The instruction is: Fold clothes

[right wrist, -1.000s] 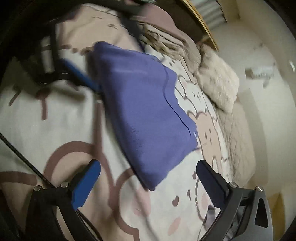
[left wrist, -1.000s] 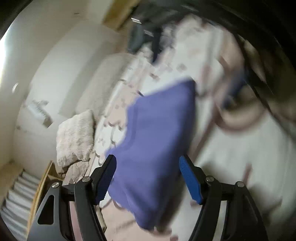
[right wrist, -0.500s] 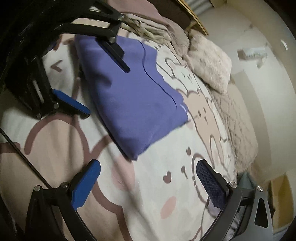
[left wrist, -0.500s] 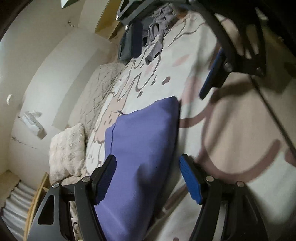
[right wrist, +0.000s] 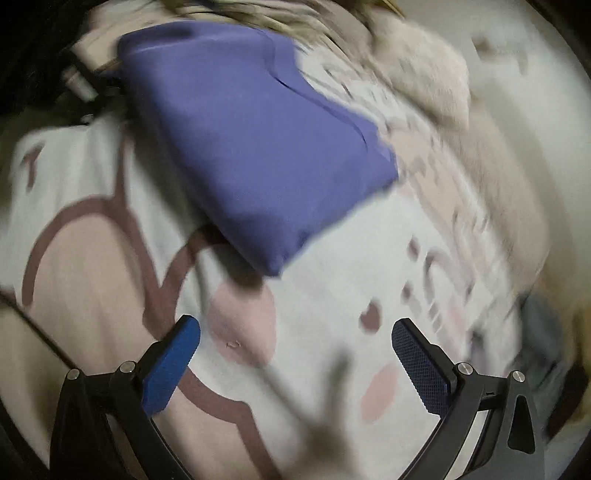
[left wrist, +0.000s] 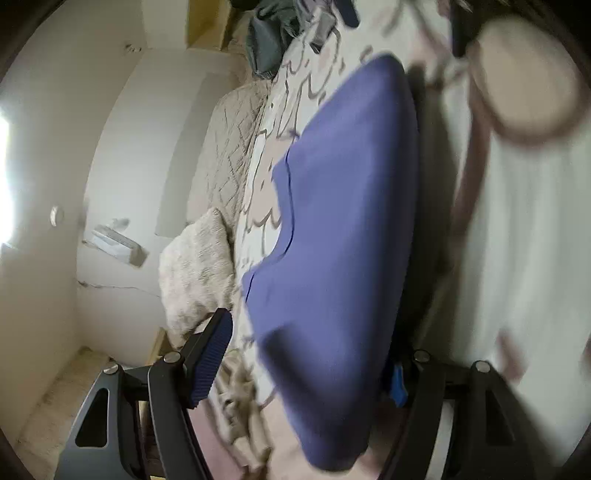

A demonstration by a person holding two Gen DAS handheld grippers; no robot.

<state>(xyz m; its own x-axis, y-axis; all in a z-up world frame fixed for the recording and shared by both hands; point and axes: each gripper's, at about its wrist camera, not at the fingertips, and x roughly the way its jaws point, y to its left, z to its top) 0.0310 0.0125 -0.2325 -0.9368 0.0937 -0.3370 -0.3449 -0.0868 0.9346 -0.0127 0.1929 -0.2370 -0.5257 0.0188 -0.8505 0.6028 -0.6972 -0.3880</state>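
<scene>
A folded purple garment point(left wrist: 343, 229) lies on the cartoon-print bedsheet point(right wrist: 332, 258). In the left wrist view its near end sits between the jaws of my left gripper point(left wrist: 308, 343) and hides most of the right pad. The left pad point(left wrist: 212, 358) stands clear of the cloth, so the jaws are open. In the right wrist view the purple garment point(right wrist: 251, 147) lies up and to the left. My right gripper point(right wrist: 295, 326) is open over bare sheet below the garment's corner, with nothing between its fingers.
A fluffy cream pillow point(left wrist: 195, 273) and a quilted beige blanket point(left wrist: 229, 158) lie along the wall side of the bed. A heap of grey clothes point(left wrist: 273, 33) sits at the far end. Both views are blurred by motion.
My left gripper has dropped and rolled, and the garment's near end now covers its right pad. The right gripper has drawn back from the garment's corner. Both stayed open.
</scene>
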